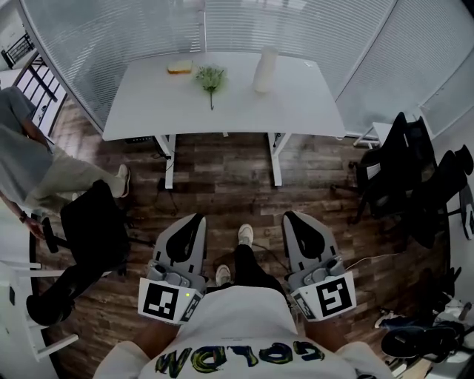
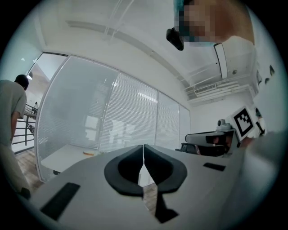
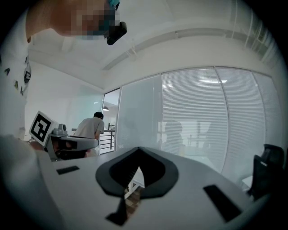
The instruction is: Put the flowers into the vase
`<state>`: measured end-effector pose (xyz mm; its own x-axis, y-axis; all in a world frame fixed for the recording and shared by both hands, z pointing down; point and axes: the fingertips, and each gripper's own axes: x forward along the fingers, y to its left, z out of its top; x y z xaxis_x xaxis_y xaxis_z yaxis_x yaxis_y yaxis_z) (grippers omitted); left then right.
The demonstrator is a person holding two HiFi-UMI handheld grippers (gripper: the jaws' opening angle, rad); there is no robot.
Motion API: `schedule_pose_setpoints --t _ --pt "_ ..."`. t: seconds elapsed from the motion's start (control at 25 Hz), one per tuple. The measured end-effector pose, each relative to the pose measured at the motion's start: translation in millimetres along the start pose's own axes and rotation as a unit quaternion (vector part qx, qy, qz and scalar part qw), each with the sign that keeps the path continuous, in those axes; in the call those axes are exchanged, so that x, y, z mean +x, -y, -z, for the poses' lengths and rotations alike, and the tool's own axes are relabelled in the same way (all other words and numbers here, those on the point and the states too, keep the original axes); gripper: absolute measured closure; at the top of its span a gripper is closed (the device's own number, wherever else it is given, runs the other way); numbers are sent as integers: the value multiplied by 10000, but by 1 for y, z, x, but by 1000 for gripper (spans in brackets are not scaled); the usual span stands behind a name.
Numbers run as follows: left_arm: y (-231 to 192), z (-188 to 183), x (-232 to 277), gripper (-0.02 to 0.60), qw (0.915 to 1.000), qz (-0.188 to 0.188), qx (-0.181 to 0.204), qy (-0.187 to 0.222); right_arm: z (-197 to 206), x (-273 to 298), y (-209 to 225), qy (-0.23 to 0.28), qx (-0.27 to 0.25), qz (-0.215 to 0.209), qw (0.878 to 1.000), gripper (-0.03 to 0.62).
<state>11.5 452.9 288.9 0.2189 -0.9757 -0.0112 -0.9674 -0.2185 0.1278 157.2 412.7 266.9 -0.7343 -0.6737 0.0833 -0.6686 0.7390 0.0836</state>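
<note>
On the white table (image 1: 296, 104) at the far side of the room lie a sprig of green flowers (image 1: 210, 78) and, to its right, a tall white vase (image 1: 265, 69) standing upright. Both grippers are held close to my body, well short of the table. My left gripper (image 1: 194, 219) is shut with nothing in it, and so is my right gripper (image 1: 292, 216). In the left gripper view the jaws meet on a thin line at the left gripper (image 2: 143, 149). The right gripper (image 3: 137, 151) also shows its jaws together and empty.
A small yellow and white object (image 1: 179, 67) lies at the table's back left. A person (image 1: 33, 166) stands at the left by a black chair (image 1: 92, 229). More black chairs (image 1: 415, 185) crowd the right. Wooden floor (image 1: 222, 185) lies between me and the table. Glass walls with blinds (image 1: 296, 22) back the table.
</note>
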Motion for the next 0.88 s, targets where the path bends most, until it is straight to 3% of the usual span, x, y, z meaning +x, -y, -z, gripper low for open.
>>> schedule_pose_setpoints --t 0.88 --pt "-25 5 167 565 9996 -171 46 -201 17 111 136 -90 215 -219 9995 585"
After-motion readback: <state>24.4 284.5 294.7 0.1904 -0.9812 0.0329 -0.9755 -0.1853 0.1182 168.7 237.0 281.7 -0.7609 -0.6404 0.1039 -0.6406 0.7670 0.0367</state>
